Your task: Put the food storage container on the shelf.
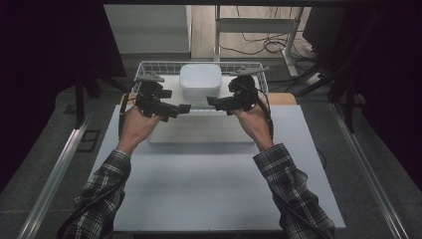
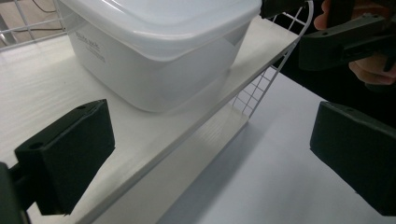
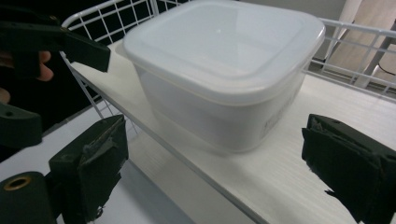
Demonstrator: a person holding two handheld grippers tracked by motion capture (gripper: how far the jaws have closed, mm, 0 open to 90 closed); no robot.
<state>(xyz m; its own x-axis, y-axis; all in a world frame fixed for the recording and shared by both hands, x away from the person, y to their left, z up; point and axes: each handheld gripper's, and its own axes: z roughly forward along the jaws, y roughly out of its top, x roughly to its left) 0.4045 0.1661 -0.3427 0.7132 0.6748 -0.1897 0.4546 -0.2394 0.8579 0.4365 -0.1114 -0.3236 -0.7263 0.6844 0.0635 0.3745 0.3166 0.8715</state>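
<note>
A white lidded plastic container [image 1: 200, 81] [image 2: 159, 46] [image 3: 224, 70] stands on the white shelf board [image 1: 171, 84] [image 2: 42, 93] [image 3: 289, 172] inside a wire basket [image 1: 149, 64]. My left gripper [image 1: 185, 108] [image 2: 210, 158] hovers in front of the shelf's near edge, left of the container, its jaws open with nothing between them. My right gripper [image 1: 211, 102] [image 3: 219, 172] is opposite it, right of the container, also open and holding nothing. The two point toward each other, tips a short way apart, just below the container.
A white table top [image 1: 214, 184] lies under both forearms. A low white step [image 1: 199, 134] runs beneath the shelf. The basket's wire rim [image 3: 93, 18] [image 2: 280, 65] surrounds the shelf. Dark curtains, floor rails and cables lie beyond.
</note>
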